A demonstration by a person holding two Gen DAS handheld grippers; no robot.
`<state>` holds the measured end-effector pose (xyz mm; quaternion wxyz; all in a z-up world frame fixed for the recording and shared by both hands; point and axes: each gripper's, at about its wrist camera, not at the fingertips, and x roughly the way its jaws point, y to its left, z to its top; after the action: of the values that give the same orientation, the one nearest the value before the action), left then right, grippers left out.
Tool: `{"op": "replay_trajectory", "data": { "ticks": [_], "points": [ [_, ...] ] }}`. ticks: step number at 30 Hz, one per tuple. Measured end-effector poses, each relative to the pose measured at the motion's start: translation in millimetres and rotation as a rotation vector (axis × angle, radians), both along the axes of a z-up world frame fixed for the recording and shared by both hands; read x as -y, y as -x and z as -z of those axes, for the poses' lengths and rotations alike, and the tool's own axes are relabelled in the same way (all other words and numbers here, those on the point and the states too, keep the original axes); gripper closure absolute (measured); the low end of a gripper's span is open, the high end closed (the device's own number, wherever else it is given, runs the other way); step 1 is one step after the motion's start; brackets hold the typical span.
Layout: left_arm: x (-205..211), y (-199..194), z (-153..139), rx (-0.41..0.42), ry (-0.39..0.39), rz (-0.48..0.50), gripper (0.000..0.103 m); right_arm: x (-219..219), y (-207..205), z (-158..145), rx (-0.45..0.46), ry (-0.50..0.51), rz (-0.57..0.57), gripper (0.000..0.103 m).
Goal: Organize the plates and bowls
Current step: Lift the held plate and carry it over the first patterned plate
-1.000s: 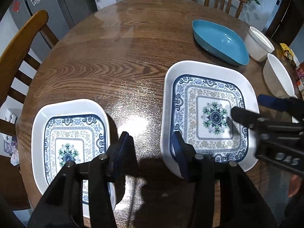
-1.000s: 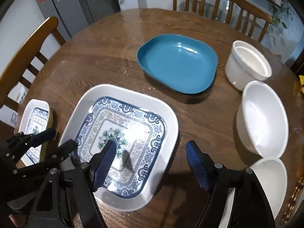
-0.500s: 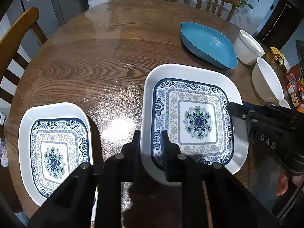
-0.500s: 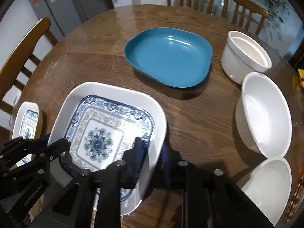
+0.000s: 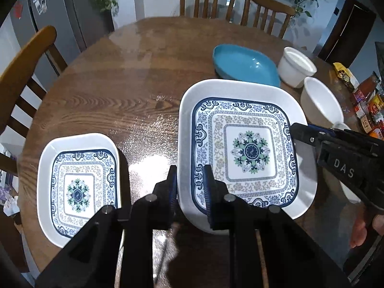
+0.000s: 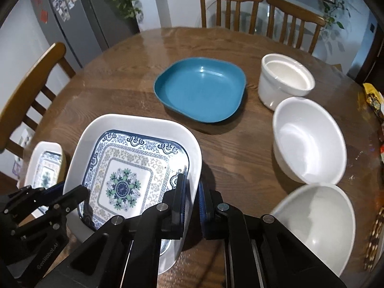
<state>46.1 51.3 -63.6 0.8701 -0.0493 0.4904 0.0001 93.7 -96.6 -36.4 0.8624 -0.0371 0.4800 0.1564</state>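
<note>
- Round wooden table [image 5: 100, 91], dark grained top with glossy glare; wooden chairs [image 6: 230, 7] around it, grey fridge [image 6: 67, 19] with photos and trailing plants behind
- Large patterned plate [image 5: 249, 148]: square with rounded corners, broad white rim, blue scroll border, beige floral band, blue and green medallion at centre; at near middle of table, gripped at two opposite edges, its far edge tilted up above the wood
- Left gripper [image 5: 189, 184]: jaws closed tight on left rim of large patterned plate, one blue pad inside rim, one outside
- Right gripper [image 6: 192, 196]: jaws pinched on right rim of same plate, rim between the pads; a person's fingers [image 5: 364, 228] visible behind it
- Small patterned plate [image 5: 79, 182]: same design, flat on table to left of large one, apart from it
- Teal plate [image 6: 201, 88]: plain, shallow, rounded square, beyond large plate
- White straight-sided pot [image 6: 283, 81] right of teal plate
- White bowl [image 6: 309, 139] just beside pot, nearer
- Second white bowl [image 6: 316, 225] nearest, at table edge
- Packets of snacks [image 5: 369, 100] at far right edge
</note>
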Motion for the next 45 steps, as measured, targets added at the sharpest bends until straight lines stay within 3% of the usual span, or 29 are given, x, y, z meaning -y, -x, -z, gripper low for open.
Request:
{"op": "replay_trajectory", "data": {
  "ticks": [14,26,45],
  "points": [
    [18,44,-46,0.100,-0.018,0.038,0.085,29,47,-43,0.101,-0.089,0.040,0.092],
    [28,73,-63,0.143,-0.048,0.047,0.085,42,78,-54,0.140,-0.112,0.046,0.092],
    [-7,105,-101,0.227,-0.089,-0.075,0.085,0,99,-87,0.222,-0.160,-0.075,0.091]
  ]
}}
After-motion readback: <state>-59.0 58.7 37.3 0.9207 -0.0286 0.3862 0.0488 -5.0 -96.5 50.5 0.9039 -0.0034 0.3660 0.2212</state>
